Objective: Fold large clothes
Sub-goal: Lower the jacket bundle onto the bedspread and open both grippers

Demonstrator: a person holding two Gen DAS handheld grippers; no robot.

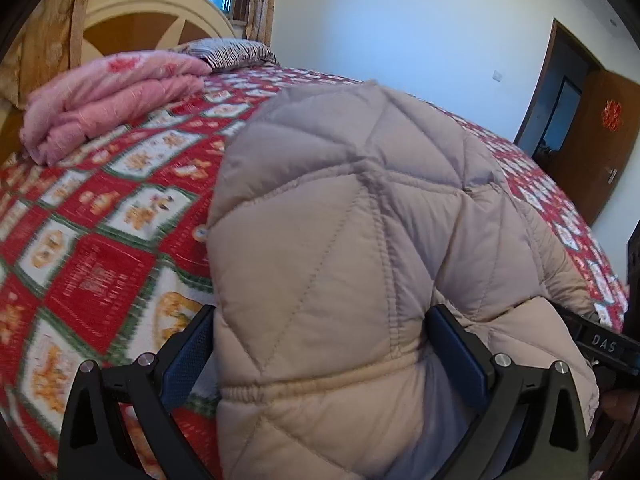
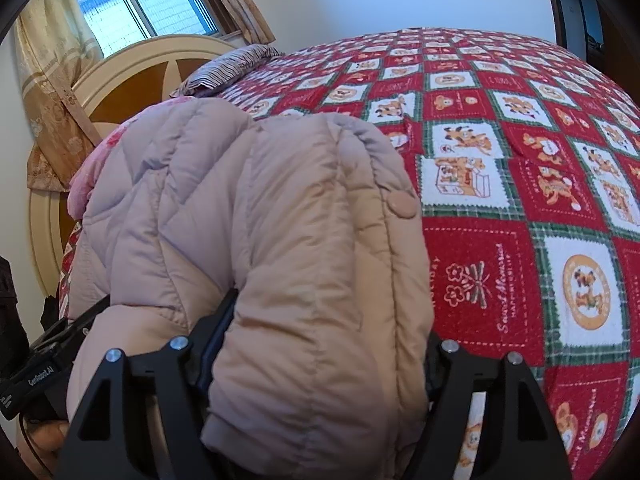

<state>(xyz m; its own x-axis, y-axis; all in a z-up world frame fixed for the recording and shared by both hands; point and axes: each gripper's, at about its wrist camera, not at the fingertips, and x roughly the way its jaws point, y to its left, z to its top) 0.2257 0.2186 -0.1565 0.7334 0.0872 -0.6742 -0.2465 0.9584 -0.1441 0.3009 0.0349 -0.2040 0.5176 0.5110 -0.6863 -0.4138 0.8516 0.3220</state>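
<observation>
On the bed's red patterned bedspread (image 2: 520,160) the beige quilted jacket (image 1: 360,220) lies bunched, a thick fold filling each wide-set tool, the left tool (image 1: 320,344) pressing its sides, while whether the right tool (image 2: 328,344) grips or merely flanks it I cannot tell

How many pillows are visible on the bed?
1: a striped pillow at the head of the bed, beside the folded pink blanket. The jacket may hide others.
</observation>
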